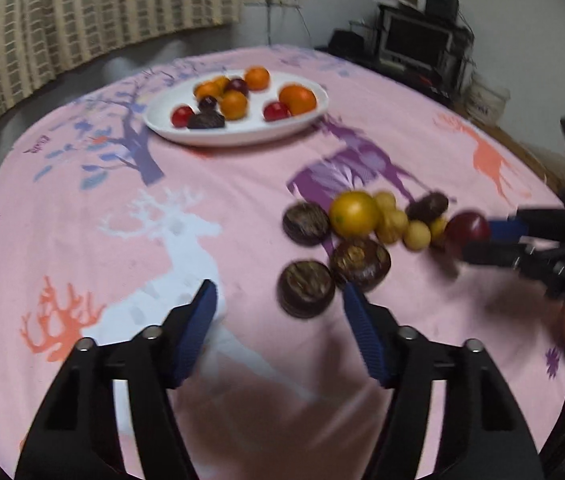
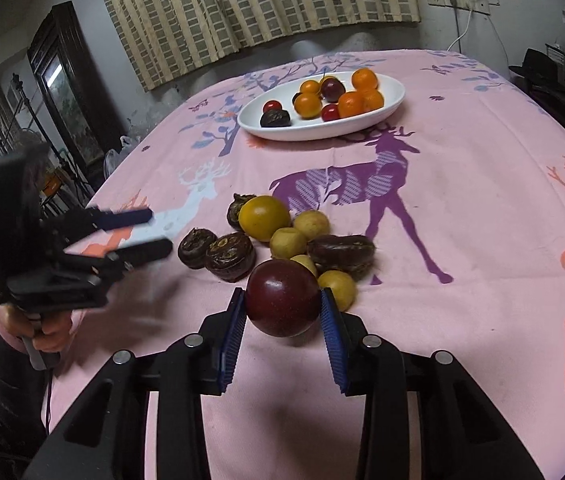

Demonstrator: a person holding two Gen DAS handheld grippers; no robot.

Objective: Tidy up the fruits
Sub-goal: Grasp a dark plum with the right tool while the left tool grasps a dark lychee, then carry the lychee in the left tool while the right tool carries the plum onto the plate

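Observation:
A pile of fruit lies on the pink deer-print cloth: a yellow-orange citrus (image 2: 264, 217), small yellow fruits (image 2: 311, 224), and dark brown water chestnuts (image 2: 229, 256). My right gripper (image 2: 283, 305) is shut on a dark red plum (image 2: 283, 298) at the near edge of the pile; the plum also shows in the left wrist view (image 1: 467, 227). My left gripper (image 1: 280, 298) is open and empty, just short of the nearest chestnut (image 1: 306, 289). A white oval plate (image 2: 392, 100) at the far side holds oranges, red fruits and dark fruits.
A curtain (image 2: 242, 8) hangs behind the table. A dark cabinet (image 2: 66, 88) stands at the left. A shelf with a monitor (image 1: 414, 44) stands beyond the table's far right. The table edge curves away on all sides.

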